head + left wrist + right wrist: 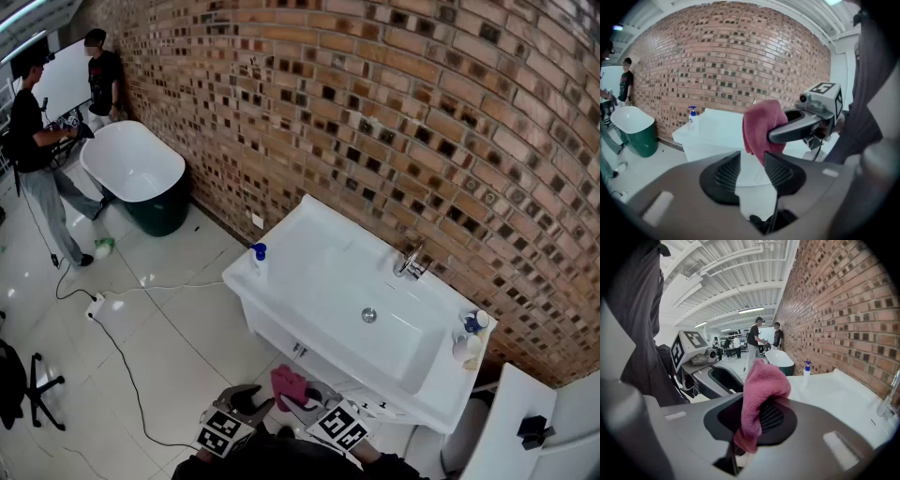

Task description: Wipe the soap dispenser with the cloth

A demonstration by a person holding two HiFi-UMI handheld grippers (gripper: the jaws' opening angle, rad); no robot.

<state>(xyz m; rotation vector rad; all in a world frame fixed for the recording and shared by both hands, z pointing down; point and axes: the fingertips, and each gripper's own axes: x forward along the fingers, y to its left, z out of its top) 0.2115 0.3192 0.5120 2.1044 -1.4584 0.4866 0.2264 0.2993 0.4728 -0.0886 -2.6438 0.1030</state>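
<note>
The soap dispenser [258, 255], a small white bottle with a blue pump, stands on the near left corner of the white sink [309, 246]. It shows again in the left gripper view as the dispenser [692, 119] and in the right gripper view as the dispenser [806, 369]. A pink cloth [289, 382] hangs folded in my right gripper [300, 403], which is shut on it [757, 413]. My left gripper [251, 401] sits just left of it, its jaws [751, 161] a narrow gap apart with nothing between them. Both grippers hover in front of the sink, well short of the dispenser.
A faucet [410, 263] stands at the sink's back edge, with bottles [472, 336] on its right corner. A white tub [136, 164] and two people [33, 150] are at the far left. A cable and power strip [96, 305] lie on the tiled floor. Brick wall behind.
</note>
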